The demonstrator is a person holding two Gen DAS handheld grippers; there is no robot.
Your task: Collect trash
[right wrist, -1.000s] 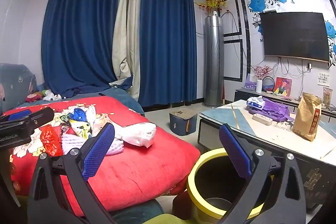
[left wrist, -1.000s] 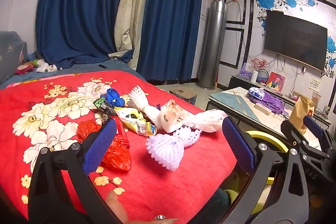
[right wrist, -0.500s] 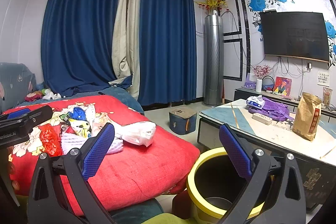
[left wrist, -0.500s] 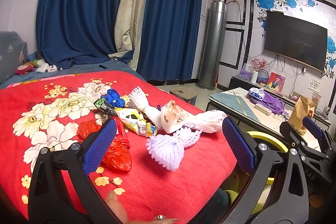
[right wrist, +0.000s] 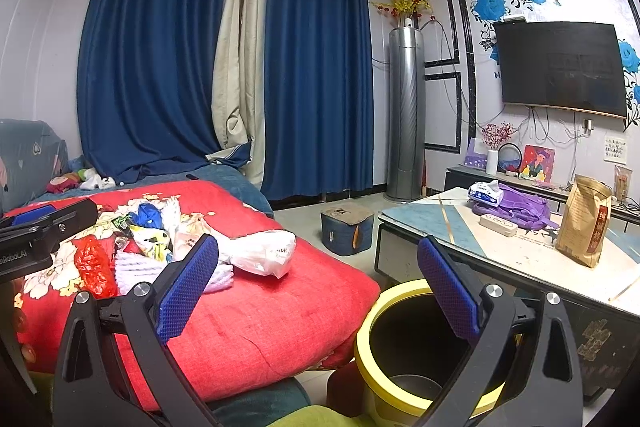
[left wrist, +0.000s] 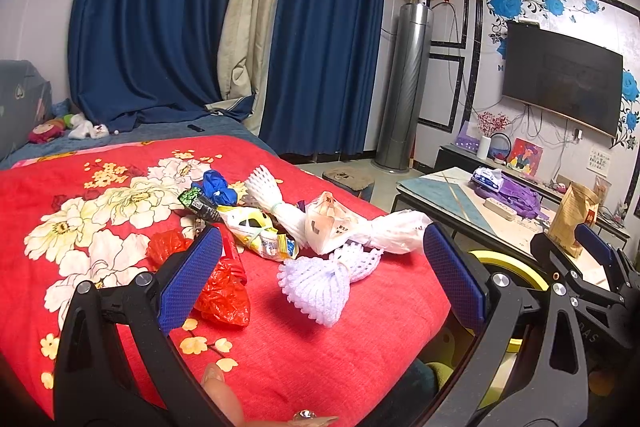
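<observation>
A pile of trash lies on the red flowered blanket: a lilac foam fruit net, a red plastic bag, white plastic bags, a yellow wrapper and a blue bag. My left gripper is open and empty, just short of the lilac net. My right gripper is open and empty, between the bed edge and the yellow bin. The pile shows in the right wrist view too.
A low table stands right of the bin, with a brown paper bag, a purple bag and a power strip. A small blue stool stands on the floor behind. Blue curtains hang at the back.
</observation>
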